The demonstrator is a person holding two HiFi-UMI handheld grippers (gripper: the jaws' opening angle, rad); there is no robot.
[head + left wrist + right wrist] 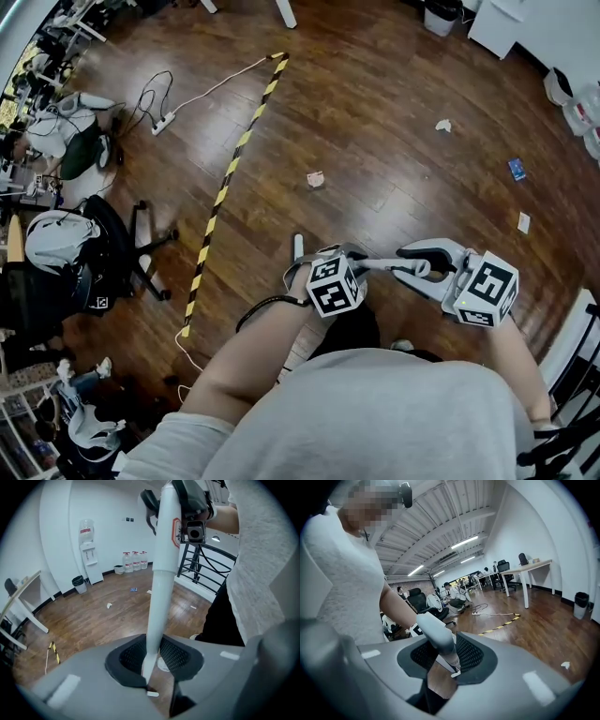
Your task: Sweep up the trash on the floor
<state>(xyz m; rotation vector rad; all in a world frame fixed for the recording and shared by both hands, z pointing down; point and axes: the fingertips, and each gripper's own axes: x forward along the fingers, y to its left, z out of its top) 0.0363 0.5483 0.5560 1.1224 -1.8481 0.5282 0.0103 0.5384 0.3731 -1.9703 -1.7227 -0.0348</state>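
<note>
White handle (389, 265): it lies level in front of the body, between the two grippers. No view shows a brush end.
Left gripper (150, 667): the jaws are closed tight on the thin end of the handle.
Right gripper (449, 660): the jaws are also clamped on the handle, at its other end.
Near trash: one wad (316, 179) lies on the wood floor (375, 94), a little ahead and to the right of the tape (234, 159).
Far trash: a slip (523, 222), a blue scrap (517, 169) and a second wad (443, 125) lie well apart from each other.
Bin (441, 14): it stands at the far wall.
Done: nothing looks gathered, in my judgement.
Left: all four pieces are yet to be swept.
</note>
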